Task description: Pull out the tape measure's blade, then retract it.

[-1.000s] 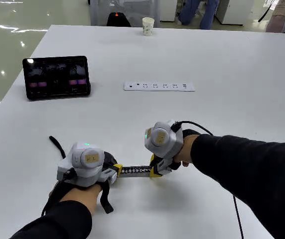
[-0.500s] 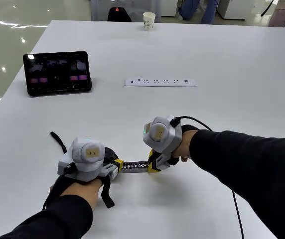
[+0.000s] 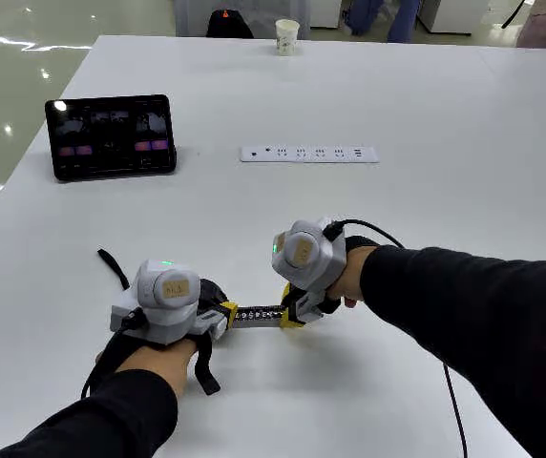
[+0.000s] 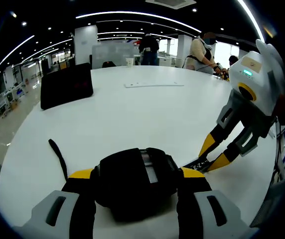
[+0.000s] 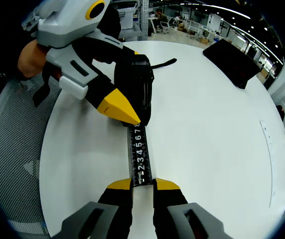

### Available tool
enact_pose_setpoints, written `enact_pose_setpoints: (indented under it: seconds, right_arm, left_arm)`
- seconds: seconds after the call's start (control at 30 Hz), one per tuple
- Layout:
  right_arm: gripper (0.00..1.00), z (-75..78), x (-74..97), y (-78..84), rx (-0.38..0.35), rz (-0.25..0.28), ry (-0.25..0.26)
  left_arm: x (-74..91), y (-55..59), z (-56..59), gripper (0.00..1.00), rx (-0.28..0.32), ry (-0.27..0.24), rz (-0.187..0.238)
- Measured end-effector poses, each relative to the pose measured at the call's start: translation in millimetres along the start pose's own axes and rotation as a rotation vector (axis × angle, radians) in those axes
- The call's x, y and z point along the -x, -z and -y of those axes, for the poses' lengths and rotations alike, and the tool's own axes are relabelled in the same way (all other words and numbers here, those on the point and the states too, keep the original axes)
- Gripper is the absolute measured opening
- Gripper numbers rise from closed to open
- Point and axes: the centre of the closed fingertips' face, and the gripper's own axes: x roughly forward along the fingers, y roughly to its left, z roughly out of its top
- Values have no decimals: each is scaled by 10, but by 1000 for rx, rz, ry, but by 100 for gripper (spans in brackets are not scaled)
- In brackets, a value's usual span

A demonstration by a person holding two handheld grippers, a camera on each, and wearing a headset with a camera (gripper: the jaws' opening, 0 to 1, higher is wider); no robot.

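The black, rounded plastic tape measure (image 5: 138, 84) lies on the white desk (image 3: 426, 143), near its front edge, at about 7 o'clock from the desk's middle in the head view. The left tongs (image 4: 136, 174) are clamped on its case, one yellow-tipped jaw on each side. From the case mouth a short run of the pale, numbered steel blade (image 5: 138, 149) points toward 3 o'clock in the head view, flat on the desk or just above it. The right tongs (image 5: 142, 184) are pinched tight on its free end, just beside the left pair.

With so little blade out, this reads either as the very start of the pull or the last stretch of the return; one moment alone does not settle which. If pulling, the right tongs must draw straight toward 3 o'clock while the left pins the case. If returning, they should ride the blade in slowly toward 9 o'clock, letting go only at the mouth so the end does not snap.
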Motion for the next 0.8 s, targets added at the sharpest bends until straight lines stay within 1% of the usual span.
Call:
enact_pose_setpoints:
  seconds: [0.43, 0.8]
  right_arm:
    - [12, -4, -32, -67, 0, 12, -2]
    - [12, -1, -53, -103, -1, 13, -1]
  left_arm:
    - [0, 7, 3, 61, -2, 0, -3]
    - [-1, 8, 8, 61, -6, 1, -5]
